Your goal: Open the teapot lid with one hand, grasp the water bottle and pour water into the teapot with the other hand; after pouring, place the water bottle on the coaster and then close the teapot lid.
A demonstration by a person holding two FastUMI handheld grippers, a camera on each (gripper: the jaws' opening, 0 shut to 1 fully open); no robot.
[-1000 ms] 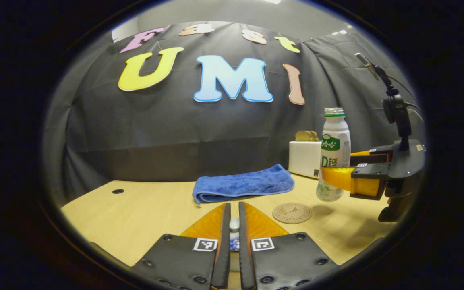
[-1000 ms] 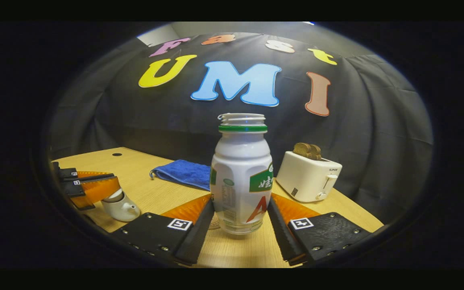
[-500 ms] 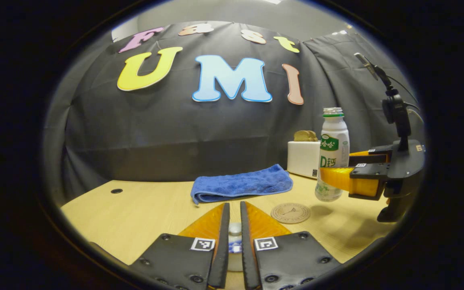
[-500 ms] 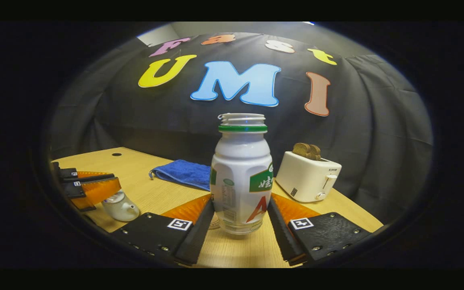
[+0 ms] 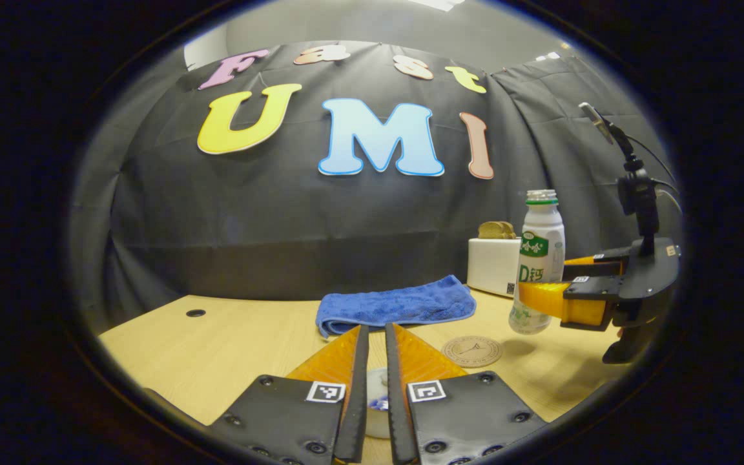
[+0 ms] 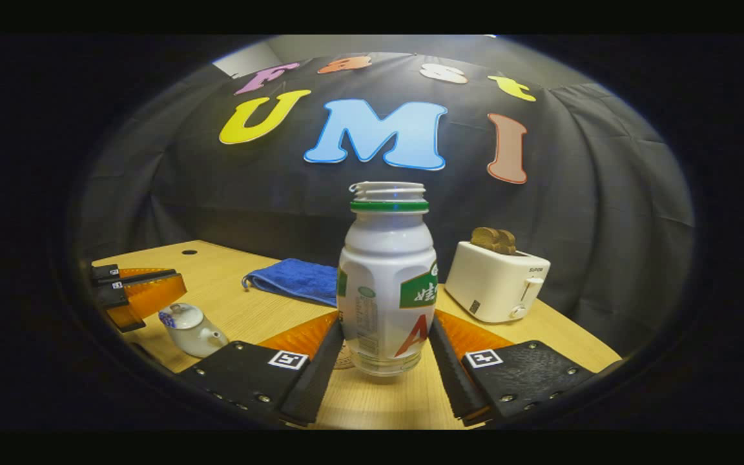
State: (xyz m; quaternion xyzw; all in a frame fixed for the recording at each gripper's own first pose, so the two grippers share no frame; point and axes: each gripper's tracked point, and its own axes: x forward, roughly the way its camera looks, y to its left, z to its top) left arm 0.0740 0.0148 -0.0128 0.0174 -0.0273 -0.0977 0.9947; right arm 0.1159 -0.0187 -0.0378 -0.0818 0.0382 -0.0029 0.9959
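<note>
Bottle [image 6: 387,284] stands upright, uncapped, pinched between the right gripper [image 6: 385,361] jaws above the counter [image 6: 243,310]. Left gripper [image 5: 372,394] jaws sit nearly pressed together, empty, above the lidded teapot [image 6: 190,329]. Coaster [image 5: 472,351] lies beside the blue towel [image 5: 396,305], toaster [image 6: 496,281] behind.

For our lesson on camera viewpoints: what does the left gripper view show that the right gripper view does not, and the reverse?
Left gripper view: the coaster in full, and the right gripper seen side-on, its fingers pressed on the water bottle.
Right gripper view: the teapot whole, spout included, with the left gripper above it, and the lever on the toaster.
Shared: water bottle, blue towel, toaster, wooden table.
</note>
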